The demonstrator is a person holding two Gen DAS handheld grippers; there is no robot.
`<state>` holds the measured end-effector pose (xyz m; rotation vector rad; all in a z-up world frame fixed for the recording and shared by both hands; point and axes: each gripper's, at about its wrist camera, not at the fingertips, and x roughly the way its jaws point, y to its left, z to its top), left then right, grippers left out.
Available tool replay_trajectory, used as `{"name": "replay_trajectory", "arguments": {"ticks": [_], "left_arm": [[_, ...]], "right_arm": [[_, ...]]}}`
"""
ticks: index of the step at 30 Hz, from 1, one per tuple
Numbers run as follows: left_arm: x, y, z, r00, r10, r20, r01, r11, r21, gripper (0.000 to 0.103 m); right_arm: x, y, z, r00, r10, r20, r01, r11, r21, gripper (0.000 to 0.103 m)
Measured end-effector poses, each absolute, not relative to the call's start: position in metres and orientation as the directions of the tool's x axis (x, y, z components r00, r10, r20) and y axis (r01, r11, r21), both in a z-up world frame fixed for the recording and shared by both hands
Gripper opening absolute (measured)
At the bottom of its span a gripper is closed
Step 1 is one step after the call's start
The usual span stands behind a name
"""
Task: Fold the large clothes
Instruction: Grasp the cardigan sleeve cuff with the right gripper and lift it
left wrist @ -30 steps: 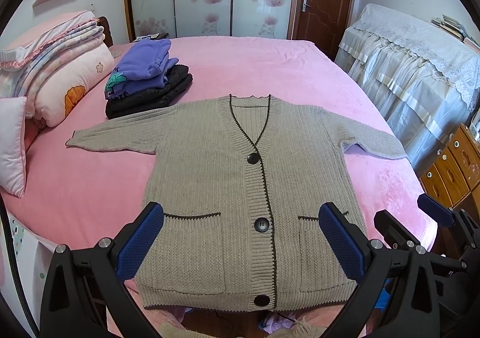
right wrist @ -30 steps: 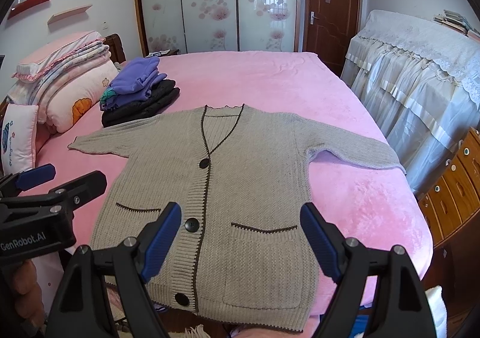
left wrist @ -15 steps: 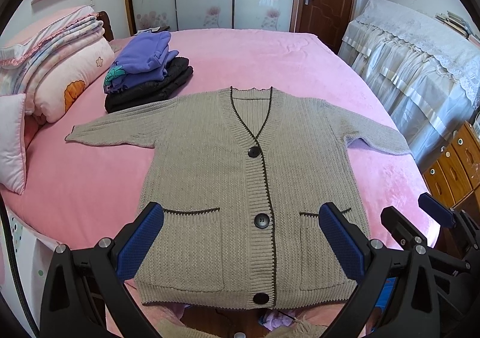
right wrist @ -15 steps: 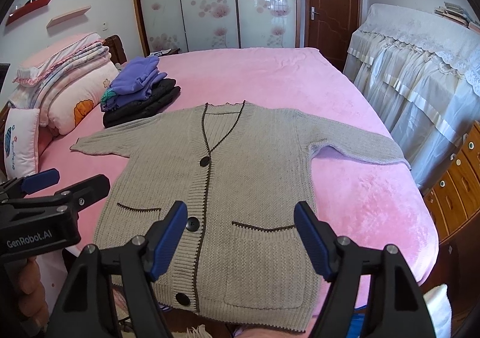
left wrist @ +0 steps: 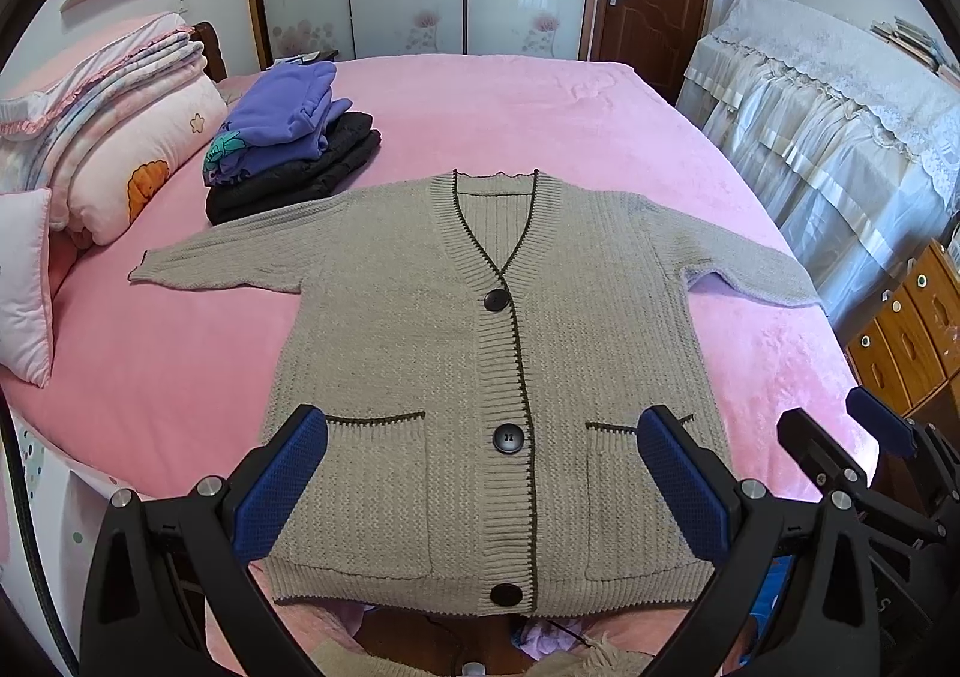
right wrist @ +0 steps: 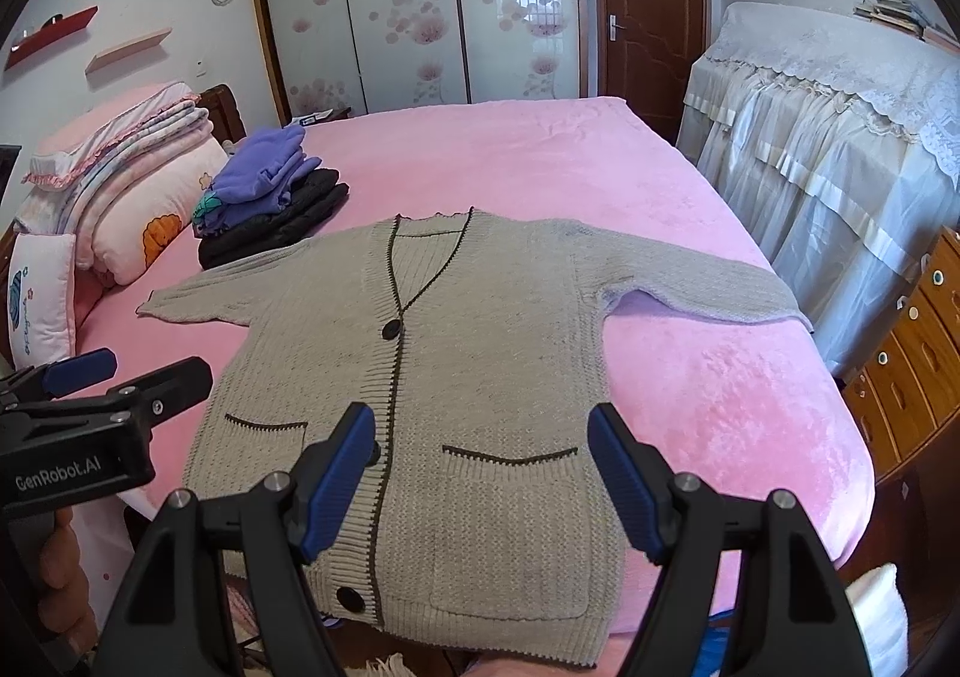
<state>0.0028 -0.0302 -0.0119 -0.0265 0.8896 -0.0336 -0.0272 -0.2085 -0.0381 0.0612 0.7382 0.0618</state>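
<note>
A beige knit cardigan [left wrist: 456, 353] with dark trim and black buttons lies flat, front up, on the pink bed [left wrist: 528, 113], sleeves spread, hem at the near edge. It also shows in the right wrist view [right wrist: 480, 353]. My left gripper [left wrist: 480, 491] is open and empty, held above the hem, its fingers over the two pockets. My right gripper [right wrist: 480, 485] is open and empty above the right pocket. The right gripper shows in the left wrist view [left wrist: 864, 443], and the left gripper in the right wrist view [right wrist: 114, 377].
A stack of folded purple and black clothes [left wrist: 288, 149] sits at the far left of the bed beside folded quilts and pillows [left wrist: 102, 137]. A lace-covered cabinet [left wrist: 840, 101] and wooden drawers [left wrist: 912, 329] stand right. Wardrobe and door are behind.
Both grippers have risen and tilted slightly, so the cardigan sits a little lower in view. The right gripper's jaws have narrowed somewhat. The cardigan has not moved.
</note>
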Motion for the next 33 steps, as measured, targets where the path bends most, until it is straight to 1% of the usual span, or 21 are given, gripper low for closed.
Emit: {"name": "replay_trajectory", "arguments": {"ticks": [5,12,18,21,27,33], "left_arm": [[0.004,-0.031,-0.011,0.636,-0.03,-0.771,-0.007,0.999,-0.044,0.102],[0.01,-0.032,-0.008,0.647,-0.06,-0.76,0.008,0.997,-0.072,0.102],[0.012,-0.042,-0.001,0.687,-0.024,-0.726,0.026,1.0,-0.008,0.102],[0.02,-0.051,0.002,0.695,-0.031,-0.718,0.054,0.999,0.009,0.102],[0.051,-0.087,0.007,0.692,-0.074,-0.718,0.156,0.986,0.05,0.102],[0.081,-0.139,0.031,0.755,-0.116,-0.645,0.235,0.967,0.101,0.102]], "right_arm": [[-0.026,-0.214,-0.036,0.748,0.079,-0.659,-0.036,0.996,0.078,0.074],[-0.023,-0.224,-0.03,0.769,0.081,-0.634,-0.042,0.996,0.077,0.074],[-0.009,-0.24,-0.03,0.766,0.087,-0.636,-0.023,0.994,0.109,0.074],[0.0,-0.252,-0.03,0.767,0.08,-0.637,-0.002,0.992,0.123,0.074],[0.018,-0.279,-0.027,0.785,0.019,-0.619,0.064,0.992,0.112,0.074],[0.039,-0.311,-0.023,0.79,-0.077,-0.608,0.148,0.987,0.068,0.074]]}}
